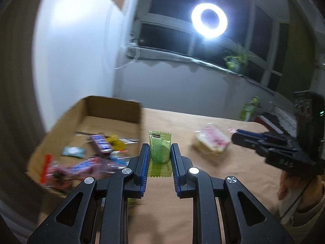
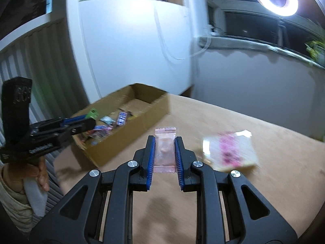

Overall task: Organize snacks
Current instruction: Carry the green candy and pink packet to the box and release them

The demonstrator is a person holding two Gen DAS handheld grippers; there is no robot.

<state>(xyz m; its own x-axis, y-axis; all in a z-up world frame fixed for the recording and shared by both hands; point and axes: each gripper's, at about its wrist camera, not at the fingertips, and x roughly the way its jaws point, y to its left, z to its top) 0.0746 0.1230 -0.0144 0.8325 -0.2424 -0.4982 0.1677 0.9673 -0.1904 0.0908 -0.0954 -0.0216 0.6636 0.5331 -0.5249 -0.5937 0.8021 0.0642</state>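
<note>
My left gripper (image 1: 159, 150) is shut on a green snack packet (image 1: 159, 151), held upright above the tan table beside the cardboard box (image 1: 113, 109). Several wrapped snacks (image 1: 100, 143) lie inside that box. My right gripper (image 2: 165, 142) is shut on a pale pink snack packet (image 2: 165, 148), also lifted off the table. The right gripper (image 1: 236, 138) shows at the right edge of the left wrist view, and the left gripper (image 2: 91, 121) with its green packet (image 2: 93, 113) shows over the box (image 2: 130, 140) in the right wrist view. A white and pink wrapped snack (image 2: 229, 150) (image 1: 211, 142) lies loose on the table.
The tan table (image 2: 243, 193) runs to a white wall and a windowsill with a plant (image 1: 236, 61). A bright ring light (image 1: 209, 20) shines by the window. A green bottle (image 1: 248, 107) and dark items (image 1: 270, 120) stand at the table's far right. A person's hand (image 2: 42, 174) holds the left gripper.
</note>
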